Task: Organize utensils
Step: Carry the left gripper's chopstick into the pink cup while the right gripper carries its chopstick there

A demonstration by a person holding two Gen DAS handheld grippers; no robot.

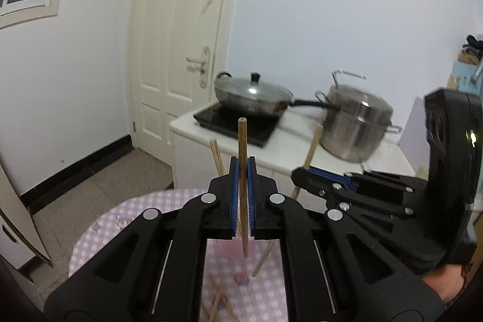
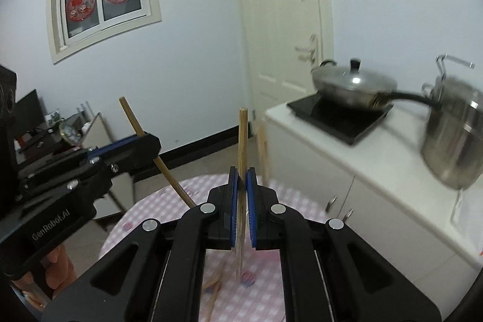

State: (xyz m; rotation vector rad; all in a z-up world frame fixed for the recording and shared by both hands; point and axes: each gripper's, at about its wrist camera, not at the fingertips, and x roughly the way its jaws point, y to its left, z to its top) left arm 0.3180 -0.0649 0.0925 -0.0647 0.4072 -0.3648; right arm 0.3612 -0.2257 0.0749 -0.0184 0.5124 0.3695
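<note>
My left gripper [image 1: 243, 171] is shut on a wooden chopstick [image 1: 242, 141] that stands upright above the pink checked table [image 1: 126, 219]. My right gripper [image 2: 241, 180] is shut on another upright wooden chopstick [image 2: 242, 135]. In the left wrist view the right gripper [image 1: 302, 174] is at the right, its chopstick [image 1: 312, 147] slanting. In the right wrist view the left gripper [image 2: 151, 141] is at the left, its chopstick [image 2: 132, 116] slanting. More chopsticks [image 1: 217, 304] lie on the table below; two others [image 1: 215, 156] stand behind my left fingers.
A white counter [image 1: 295, 153] behind the table holds a black induction hob [image 1: 235, 122], a lidded wok [image 1: 250, 95] and a steel pot [image 1: 356, 125]. A white door [image 1: 181, 35] is behind. Small pink-blue rests [image 1: 241, 279] lie on the table.
</note>
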